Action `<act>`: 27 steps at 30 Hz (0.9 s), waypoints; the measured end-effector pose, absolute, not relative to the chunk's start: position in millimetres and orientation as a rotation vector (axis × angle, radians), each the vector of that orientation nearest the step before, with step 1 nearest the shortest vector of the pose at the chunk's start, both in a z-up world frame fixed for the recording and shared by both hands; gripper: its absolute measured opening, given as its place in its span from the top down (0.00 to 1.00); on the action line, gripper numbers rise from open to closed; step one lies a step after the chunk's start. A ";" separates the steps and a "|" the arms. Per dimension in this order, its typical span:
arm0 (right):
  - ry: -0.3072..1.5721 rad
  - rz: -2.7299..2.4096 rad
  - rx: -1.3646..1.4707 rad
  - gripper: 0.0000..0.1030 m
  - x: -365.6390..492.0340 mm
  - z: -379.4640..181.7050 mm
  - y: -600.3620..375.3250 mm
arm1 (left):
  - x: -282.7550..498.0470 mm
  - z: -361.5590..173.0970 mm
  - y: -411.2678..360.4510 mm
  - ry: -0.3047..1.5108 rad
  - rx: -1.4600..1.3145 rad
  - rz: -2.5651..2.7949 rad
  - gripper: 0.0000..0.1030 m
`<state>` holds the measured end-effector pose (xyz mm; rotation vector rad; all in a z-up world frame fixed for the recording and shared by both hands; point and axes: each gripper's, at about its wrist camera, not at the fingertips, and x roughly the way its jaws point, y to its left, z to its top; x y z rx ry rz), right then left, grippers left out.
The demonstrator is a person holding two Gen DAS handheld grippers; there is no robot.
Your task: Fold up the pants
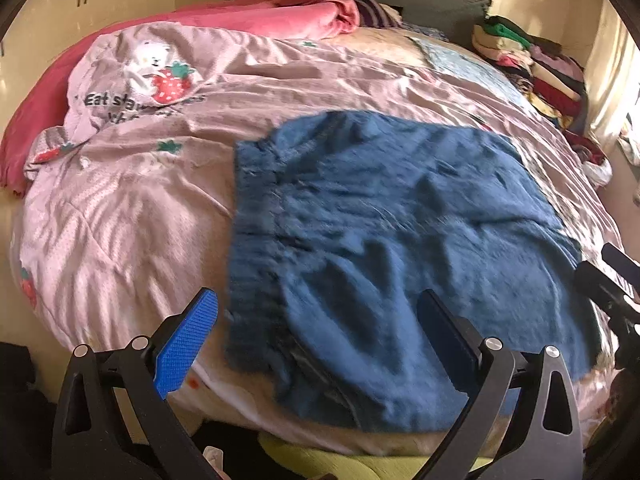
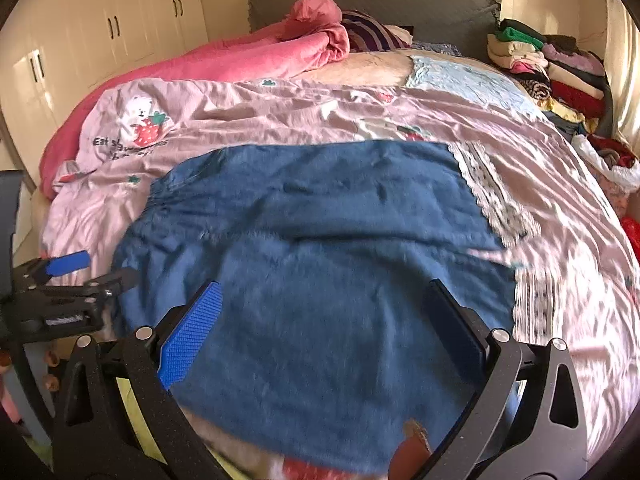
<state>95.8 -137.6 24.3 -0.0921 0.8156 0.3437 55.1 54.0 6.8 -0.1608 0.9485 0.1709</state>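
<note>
The blue pants (image 1: 400, 248) lie spread flat on the pink quilt (image 1: 132, 208), reaching the near edge of the bed. The left gripper (image 1: 320, 344) and the right gripper (image 2: 324, 340) both hang above them with jaws wide apart, holding nothing. Only the right wrist view shows the lace strip (image 2: 492, 196) just beside the pants.
</note>
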 end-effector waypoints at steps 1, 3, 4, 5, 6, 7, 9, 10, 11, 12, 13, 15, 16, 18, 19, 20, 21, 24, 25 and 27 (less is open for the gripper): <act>0.815 0.342 -0.104 0.08 101.7 24.7 -135.8 | 60.0 7.2 59.6 0.949 -0.161 0.181 0.04; 0.806 0.350 -0.129 0.08 115.1 25.2 -130.6 | 67.9 8.1 69.3 0.951 -0.164 0.204 0.04; 0.805 0.349 -0.134 0.08 120.5 25.1 -129.0 | 72.8 8.7 75.4 0.949 -0.167 0.216 0.04; 0.807 0.354 -0.134 0.08 126.0 25.1 -127.3 | 77.7 9.0 81.1 0.949 -0.171 0.227 0.04; 0.809 0.363 -0.128 0.08 133.6 25.5 -125.1 | 80.8 9.4 84.4 0.951 -0.172 0.236 0.04; 0.805 0.364 -0.130 0.08 140.2 26.2 -122.2 | 86.3 10.0 89.7 0.951 -0.171 0.247 0.04; 0.796 0.380 -0.150 0.08 151.7 26.5 -115.3 | 96.3 10.6 96.9 0.951 -0.162 0.259 0.04; 0.798 0.386 -0.155 0.08 158.0 26.4 -111.7 | 102.5 10.4 101.4 0.954 -0.154 0.273 0.04; 0.801 0.402 -0.159 0.08 164.4 25.8 -107.6 | 107.4 10.3 104.7 0.954 -0.151 0.275 0.04; 0.804 0.413 -0.164 0.08 169.9 25.6 -104.6 | 112.9 9.6 108.5 0.956 -0.149 0.276 0.04; 0.804 0.415 -0.167 0.08 175.7 25.3 -101.5 | 118.8 8.6 112.4 0.963 -0.145 0.283 0.04; 0.791 0.435 -0.188 0.08 187.2 25.2 -94.0 | 130.8 5.9 120.4 0.973 -0.153 0.268 0.04; 0.792 0.443 -0.199 0.08 192.7 24.3 -91.0 | 134.8 4.3 124.6 0.981 -0.167 0.262 0.04; 0.800 0.457 -0.212 0.08 206.5 21.5 -85.8 | 144.9 -1.2 134.2 1.002 -0.210 0.243 0.04; 0.803 0.465 -0.204 0.08 213.4 20.4 -84.6 | 150.7 -4.4 138.1 1.011 -0.216 0.246 0.04; 0.817 0.475 -0.199 0.08 221.3 18.8 -82.6 | 154.8 -6.4 140.5 1.012 -0.210 0.248 0.04; 0.825 0.486 -0.195 0.08 227.1 17.5 -81.1 | 158.9 -8.5 142.2 1.017 -0.203 0.253 0.04; 0.816 0.502 -0.234 0.08 241.4 16.3 -69.6 | 174.1 -15.5 149.4 1.030 -0.207 0.248 0.04; 0.814 0.515 -0.246 0.08 245.2 15.3 -65.7 | 180.5 -18.8 151.6 1.038 -0.212 0.243 0.04; 0.821 0.537 -0.263 0.08 255.3 12.3 -57.3 | 187.7 -22.2 154.2 1.035 -0.223 0.210 0.04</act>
